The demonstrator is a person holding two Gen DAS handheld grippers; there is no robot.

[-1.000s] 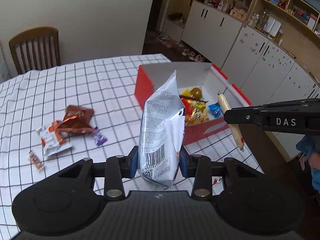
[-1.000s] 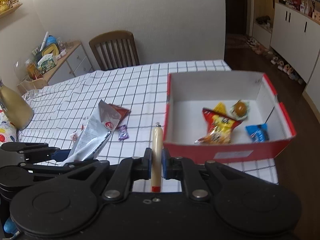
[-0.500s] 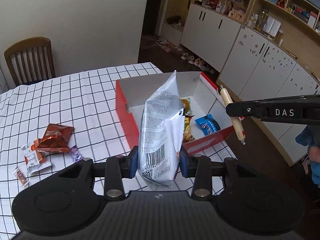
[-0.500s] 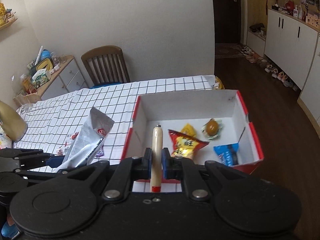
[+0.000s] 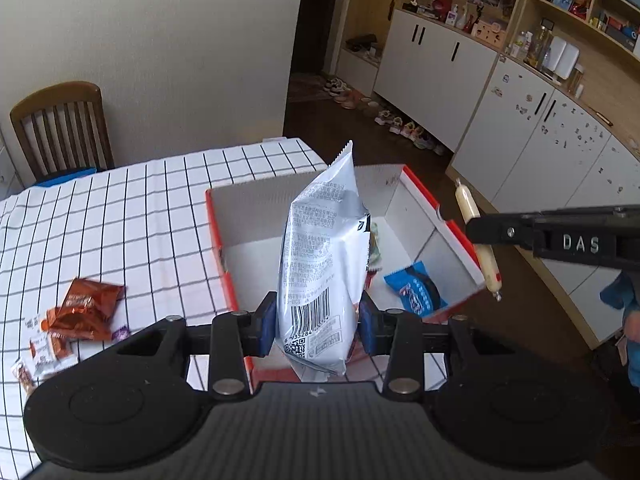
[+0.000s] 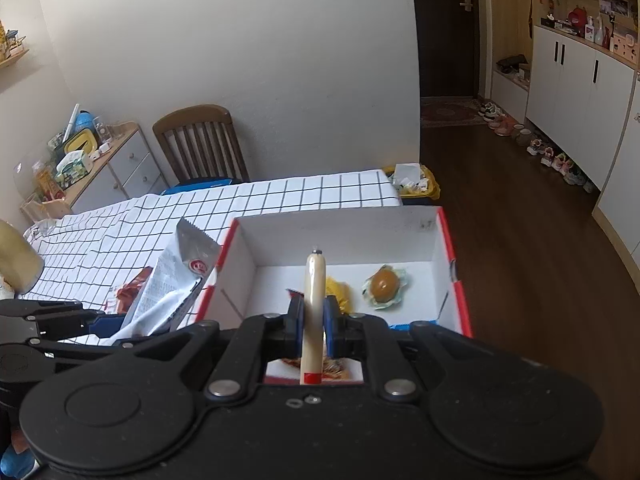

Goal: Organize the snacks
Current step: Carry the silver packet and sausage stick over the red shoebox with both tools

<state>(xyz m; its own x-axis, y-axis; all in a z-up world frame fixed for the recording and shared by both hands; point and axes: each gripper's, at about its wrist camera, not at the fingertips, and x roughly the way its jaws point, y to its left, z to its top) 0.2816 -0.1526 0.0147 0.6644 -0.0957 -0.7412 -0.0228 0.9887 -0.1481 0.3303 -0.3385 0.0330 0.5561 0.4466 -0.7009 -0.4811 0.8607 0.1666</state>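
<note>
The silver snack bag [image 5: 320, 256] stands upright between the pads of the left tongs [image 5: 318, 326], which pinch it low down, near the barcode, with most of the bag rising free above. It hangs over the near left part of the red-and-white box [image 5: 216, 216] on the checked table [image 5: 132, 216]. The right tongs [image 6: 314, 322] are pressed together on a sausage stick [image 6: 313, 312], gripped near its middle, upright, over the box's near edge. In the box lie a blue packet [image 5: 416, 290], a yellow packet [image 6: 340, 296] and a round brown sweet in a clear wrapper [image 6: 384, 284]. Left of the box, on the table, an orange-brown packet [image 5: 86, 308] and a few small sachets [image 5: 38, 354] are not yet stowed.

Risks, as I judge them: the bag is tall and held low, so it could tip or fold on release and land across the box's wall rather than inside. The stick sits close to the near wall; let go there, it could strike the rim and roll onto the floor, since the box lies by the table's edge. The two tongs are close, and a careless lowering could knock them together.
</note>
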